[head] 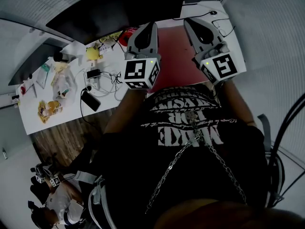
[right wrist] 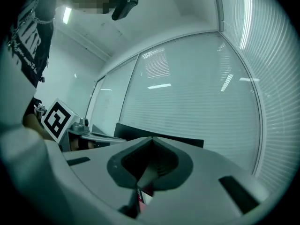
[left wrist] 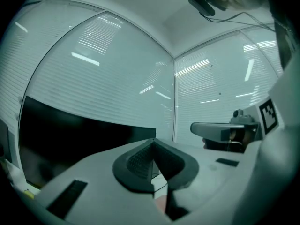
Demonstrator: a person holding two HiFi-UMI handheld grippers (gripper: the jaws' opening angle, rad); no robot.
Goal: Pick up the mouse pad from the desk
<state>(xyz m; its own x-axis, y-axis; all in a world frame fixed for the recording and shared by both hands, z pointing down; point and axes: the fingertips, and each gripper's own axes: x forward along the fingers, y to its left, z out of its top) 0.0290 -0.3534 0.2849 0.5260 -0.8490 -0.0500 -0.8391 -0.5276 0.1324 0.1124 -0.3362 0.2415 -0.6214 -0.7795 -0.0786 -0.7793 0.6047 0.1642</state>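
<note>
Mouse pad [head: 174, 51]: red, I see it lying on the desk [head: 71, 109] just in front of the monitor [head: 109, 8].
Left gripper [head: 151, 26]: raised before the monitor, jaws pressed together, gripping nothing.
Right gripper [head: 188, 21]: raised before the monitor, jaws likewise closed, empty.

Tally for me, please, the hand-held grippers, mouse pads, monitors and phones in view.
hand-held grippers: 2
mouse pad: 1
monitor: 1
phone: 1
Total: 5
</note>
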